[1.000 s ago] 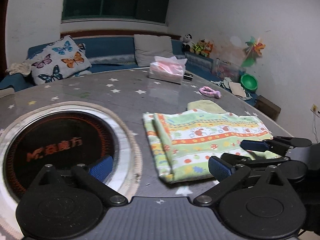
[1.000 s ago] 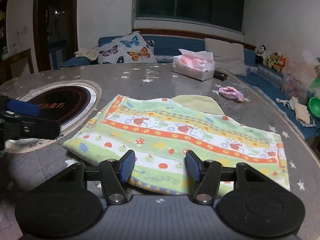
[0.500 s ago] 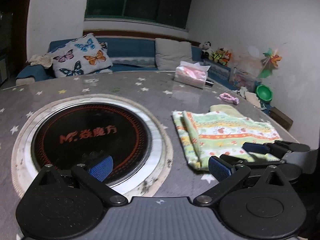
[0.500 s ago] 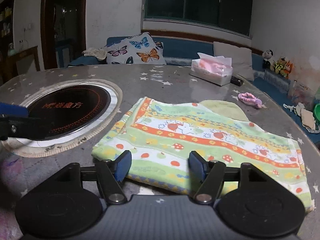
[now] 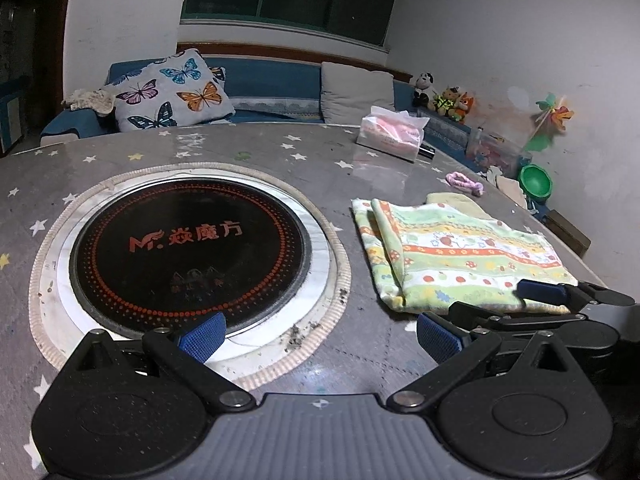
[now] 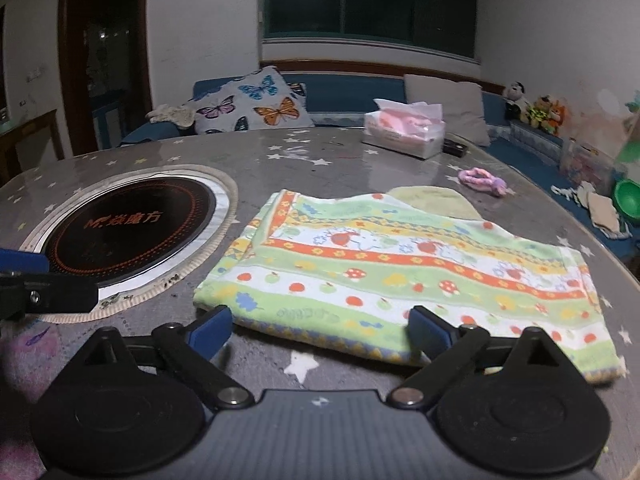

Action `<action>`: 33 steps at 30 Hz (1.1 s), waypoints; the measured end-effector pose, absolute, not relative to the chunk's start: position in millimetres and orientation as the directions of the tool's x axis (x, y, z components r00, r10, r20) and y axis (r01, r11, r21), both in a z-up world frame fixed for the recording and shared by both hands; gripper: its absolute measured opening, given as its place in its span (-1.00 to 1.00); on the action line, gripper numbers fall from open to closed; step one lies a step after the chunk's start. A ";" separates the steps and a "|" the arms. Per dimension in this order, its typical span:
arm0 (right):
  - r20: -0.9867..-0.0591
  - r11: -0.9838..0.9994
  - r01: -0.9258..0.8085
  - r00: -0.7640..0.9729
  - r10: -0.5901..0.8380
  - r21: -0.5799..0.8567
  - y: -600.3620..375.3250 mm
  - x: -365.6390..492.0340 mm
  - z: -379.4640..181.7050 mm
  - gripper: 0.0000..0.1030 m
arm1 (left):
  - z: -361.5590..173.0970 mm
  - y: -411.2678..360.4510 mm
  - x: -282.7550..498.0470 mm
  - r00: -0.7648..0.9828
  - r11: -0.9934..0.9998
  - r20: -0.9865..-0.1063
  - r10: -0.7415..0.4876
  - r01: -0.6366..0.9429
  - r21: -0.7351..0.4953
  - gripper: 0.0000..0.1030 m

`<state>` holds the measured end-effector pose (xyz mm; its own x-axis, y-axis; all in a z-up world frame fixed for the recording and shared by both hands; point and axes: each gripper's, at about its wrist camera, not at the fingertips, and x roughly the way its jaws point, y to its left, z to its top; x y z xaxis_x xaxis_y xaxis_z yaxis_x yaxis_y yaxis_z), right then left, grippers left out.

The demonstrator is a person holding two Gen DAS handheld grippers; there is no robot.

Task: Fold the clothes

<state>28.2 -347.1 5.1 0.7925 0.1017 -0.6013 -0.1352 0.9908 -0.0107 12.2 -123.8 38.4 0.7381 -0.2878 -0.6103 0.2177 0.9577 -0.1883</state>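
A folded green, yellow and orange patterned cloth [image 6: 400,268] lies flat on the grey star-print table [image 6: 320,160]; it also shows in the left wrist view [image 5: 460,252]. My right gripper [image 6: 318,332] is open and empty, just short of the cloth's near edge. My left gripper [image 5: 316,336] is open and empty, over the table beside the round black cooktop [image 5: 188,252], left of the cloth. The right gripper's fingers [image 5: 540,292] show at the cloth's near edge in the left wrist view.
A tissue box [image 6: 404,132] and a pink hair tie [image 6: 480,178] lie at the far side of the table. A pale green cloth [image 6: 432,200] pokes out behind the folded one. A sofa with a butterfly pillow [image 6: 256,100] stands behind. The table edge curves at the right.
Both grippers have pulled back from the cloth and the left one has swung left toward the cooktop. The right gripper's jaws have opened wider. The cloth has not moved.
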 end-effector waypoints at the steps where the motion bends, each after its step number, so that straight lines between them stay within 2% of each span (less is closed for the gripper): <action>1: -0.602 0.992 -0.126 0.793 0.094 -0.011 -348.0 26.3 5.4 1.00 | 37.4 -124.7 11.0 0.735 0.958 -0.614 -0.288 0.219 -0.187 1.00; 19: -0.627 0.999 0.013 0.779 0.021 0.049 -366.0 -5.0 -2.5 1.00 | 32.0 -135.5 -8.7 0.714 0.955 -0.635 -0.296 0.241 -0.174 1.00; 33: -0.628 0.995 0.055 0.778 0.009 0.082 -375.3 -19.8 -3.6 1.00 | 31.7 -147.6 -20.7 0.706 0.951 -0.640 -0.302 0.270 -0.150 1.00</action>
